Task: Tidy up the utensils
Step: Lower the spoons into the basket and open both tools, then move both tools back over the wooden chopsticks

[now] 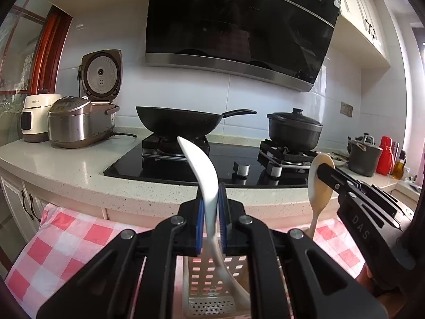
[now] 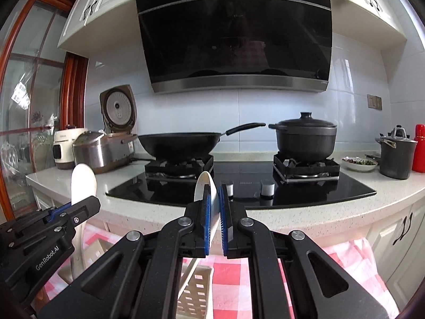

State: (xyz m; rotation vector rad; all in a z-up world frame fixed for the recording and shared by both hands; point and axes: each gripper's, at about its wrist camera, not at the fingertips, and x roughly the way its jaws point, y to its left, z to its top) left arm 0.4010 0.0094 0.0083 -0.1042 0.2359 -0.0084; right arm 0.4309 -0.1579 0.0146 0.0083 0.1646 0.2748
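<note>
My left gripper is shut on a white curved spoon. The spoon's upper end points at the stove, and its lower end hangs over a cream perforated basket. To the right, my right gripper is shut on a pale wooden spoon held upright. In the right wrist view, the right gripper pinches that spoon edge-on between its blue pads. The left gripper with the white spoon is at the left. The basket lies below on a red-and-white checked cloth.
A speckled counter carries a black glass hob with a wok and a lidded black pot. Two rice cookers stand at the left. A grey pot, a red flask and a dish stand at the right. A range hood hangs above.
</note>
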